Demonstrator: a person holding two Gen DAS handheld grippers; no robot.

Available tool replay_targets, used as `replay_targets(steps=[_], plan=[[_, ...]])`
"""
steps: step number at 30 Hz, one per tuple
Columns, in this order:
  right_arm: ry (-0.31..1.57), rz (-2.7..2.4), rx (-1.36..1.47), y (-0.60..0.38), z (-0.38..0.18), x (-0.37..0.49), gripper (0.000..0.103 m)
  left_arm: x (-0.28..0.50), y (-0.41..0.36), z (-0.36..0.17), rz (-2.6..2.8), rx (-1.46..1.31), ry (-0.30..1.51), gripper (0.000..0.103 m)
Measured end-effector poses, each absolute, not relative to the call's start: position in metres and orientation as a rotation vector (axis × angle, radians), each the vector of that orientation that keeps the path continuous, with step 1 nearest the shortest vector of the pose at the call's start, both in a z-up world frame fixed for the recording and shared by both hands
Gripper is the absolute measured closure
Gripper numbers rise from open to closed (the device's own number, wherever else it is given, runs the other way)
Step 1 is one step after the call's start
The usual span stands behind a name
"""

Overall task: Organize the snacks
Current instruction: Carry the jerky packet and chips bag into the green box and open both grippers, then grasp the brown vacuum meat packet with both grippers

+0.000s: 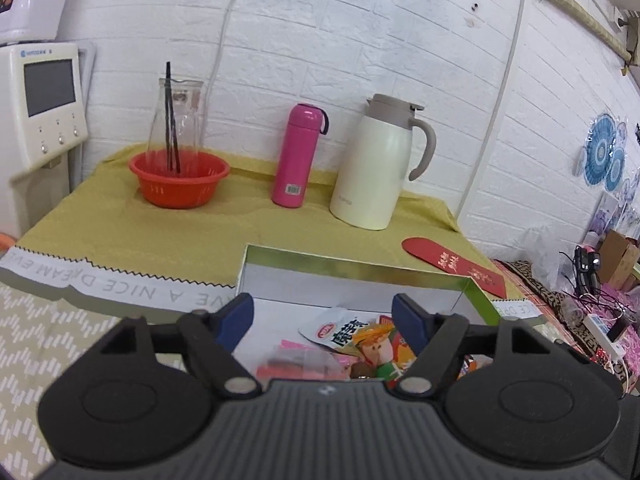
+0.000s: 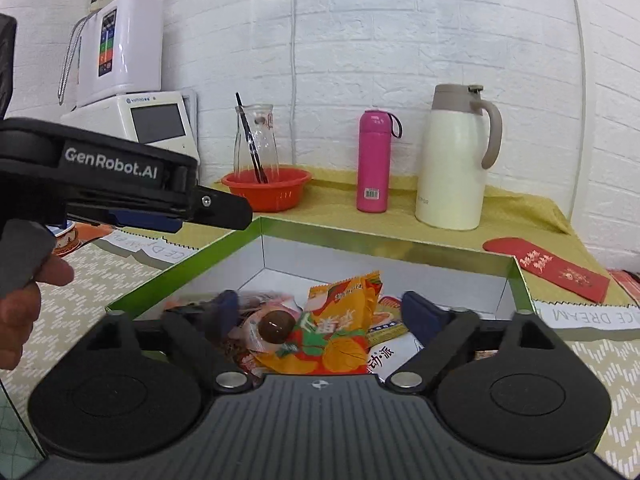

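Note:
A green-rimmed white box [image 1: 352, 268] lies on the yellow-green cloth and holds several snack packets. In the left wrist view my left gripper [image 1: 322, 316] hangs open over the box's near side. Below it lie a white packet [image 1: 334, 330] and a cartoon-printed packet [image 1: 380, 352], neither touched by the blue pads. In the right wrist view my right gripper [image 2: 324, 314] stands wide open over the same box [image 2: 380, 242]. An orange packet [image 2: 340, 320] and a brown round candy [image 2: 275, 325] lie between its fingers, clear of the pads. The left gripper [image 2: 228, 212] shows at the left, above the box's rim.
Along the brick wall stand a red basin [image 1: 180, 184] with a glass carafe in it, a pink bottle [image 1: 296, 156] and a white jug [image 1: 376, 168]. A red envelope [image 1: 452, 264] lies right of the box. A white dispenser [image 1: 44, 104] stands at the left. A hand [image 2: 24, 300] grips the left tool.

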State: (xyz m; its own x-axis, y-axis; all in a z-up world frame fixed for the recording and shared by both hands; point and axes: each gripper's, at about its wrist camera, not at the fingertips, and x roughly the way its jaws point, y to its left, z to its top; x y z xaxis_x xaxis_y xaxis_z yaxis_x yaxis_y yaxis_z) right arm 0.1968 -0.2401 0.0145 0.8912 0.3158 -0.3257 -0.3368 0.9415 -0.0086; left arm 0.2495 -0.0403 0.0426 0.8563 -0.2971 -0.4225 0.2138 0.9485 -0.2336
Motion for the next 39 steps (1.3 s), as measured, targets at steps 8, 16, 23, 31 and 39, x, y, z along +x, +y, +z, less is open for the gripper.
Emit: replay_targets(steps=[8, 16, 23, 31, 39], plan=[[0.353, 0.330, -0.079, -0.235, 0.015, 0.187, 0.000, 0.232, -0.043, 0.046, -0.202, -0.116, 0.455, 0.007], [0.329, 0.333, -0.087, -0.233, 0.027, 0.163, 0.000, 0.208, -0.042, 0.057, -0.210, -0.101, 0.441, 0.007], [0.312, 0.338, -0.083, -0.240, 0.038, 0.132, 0.000, 0.176, -0.044, 0.065, -0.243, -0.076, 0.469, 0.007], [0.364, 0.404, -0.144, -0.249, 0.030, 0.092, 0.000, 0.132, -0.032, 0.050, -0.348, -0.142, 0.552, 0.007], [0.503, 0.434, -0.170, -0.247, 0.002, 0.077, 0.000, 0.118, -0.022, 0.003, -0.403, -0.178, 0.663, 0.007]])
